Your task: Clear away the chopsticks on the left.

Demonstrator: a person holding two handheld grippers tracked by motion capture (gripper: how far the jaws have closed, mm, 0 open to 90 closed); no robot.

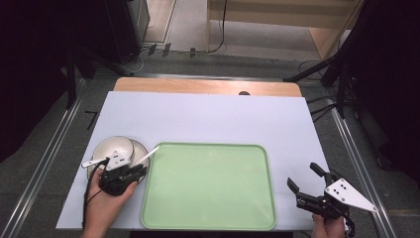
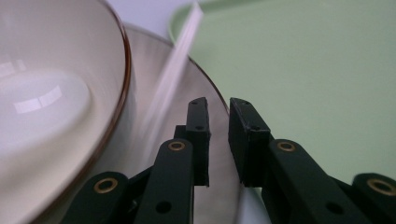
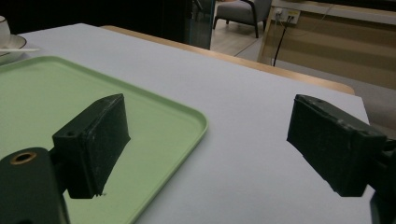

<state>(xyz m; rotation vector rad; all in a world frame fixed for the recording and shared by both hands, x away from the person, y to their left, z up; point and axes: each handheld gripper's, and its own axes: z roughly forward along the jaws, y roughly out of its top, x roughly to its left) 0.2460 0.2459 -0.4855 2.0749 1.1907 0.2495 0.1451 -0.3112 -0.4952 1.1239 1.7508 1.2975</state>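
High view: left tongs (image 1: 134, 171) sit at the saucer's (image 1: 140, 150) near rim, jaws narrow and holding nothing.
Bowl (image 1: 113, 148) on the desk's left, just beyond them; spoon (image 1: 146, 155) angles far-right toward the tray (image 1: 208, 218); right tongs (image 1: 306, 177) gape wide, well apart.

Two black jaws of the right gripper (image 3: 210, 154) are being held wide apart, with nothing between them. The left jaw is being seen over a green tray (image 3: 60, 93), the right jaw over the bare white table (image 3: 243, 116). The tray's rounded corner is being shown between the jaws, lying flat on the table. At the far left edge, part of a cup (image 3: 3, 29) is being seen on a saucer (image 3: 14, 44), with a thin white stick (image 3: 18, 49) lying across the saucer. Beyond the table's wooden edge, a chair (image 3: 238, 11) and a wooden cabinet (image 3: 336, 42) with cables are being seen.
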